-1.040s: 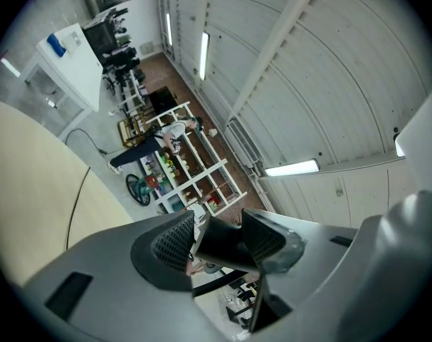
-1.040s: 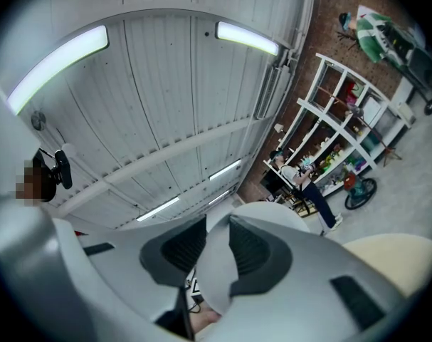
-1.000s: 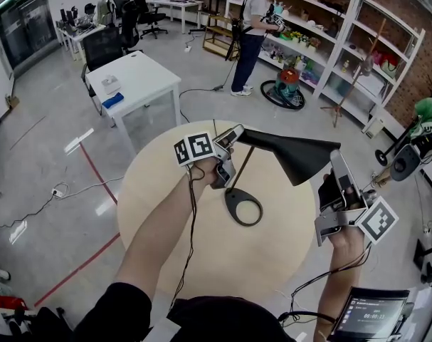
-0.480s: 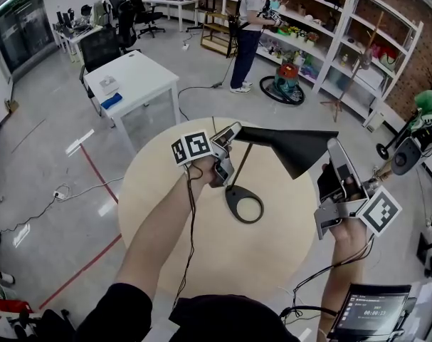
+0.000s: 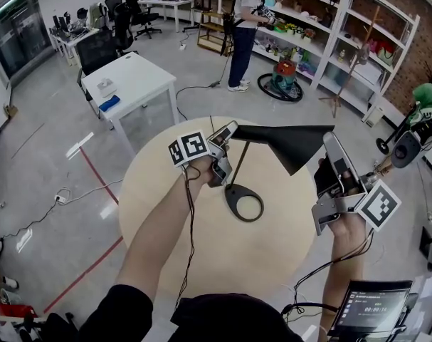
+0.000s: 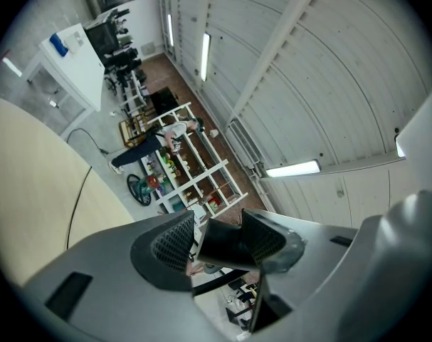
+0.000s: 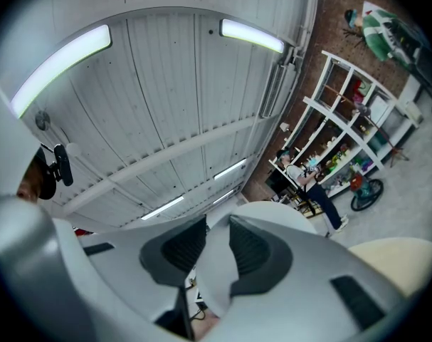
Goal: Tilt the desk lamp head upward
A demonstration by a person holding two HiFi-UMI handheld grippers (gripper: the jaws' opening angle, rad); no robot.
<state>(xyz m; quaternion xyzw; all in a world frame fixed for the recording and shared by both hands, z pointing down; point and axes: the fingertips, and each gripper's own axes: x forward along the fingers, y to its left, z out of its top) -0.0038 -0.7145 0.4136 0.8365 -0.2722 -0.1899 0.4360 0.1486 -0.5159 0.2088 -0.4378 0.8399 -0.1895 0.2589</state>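
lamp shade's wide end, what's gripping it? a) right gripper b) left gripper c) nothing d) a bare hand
a: the right gripper is closed on the wide rim of the lamp shade, and the shade's pale inner face shows between its jaws in the right gripper view. The left gripper clamps the shade's narrow end instead.
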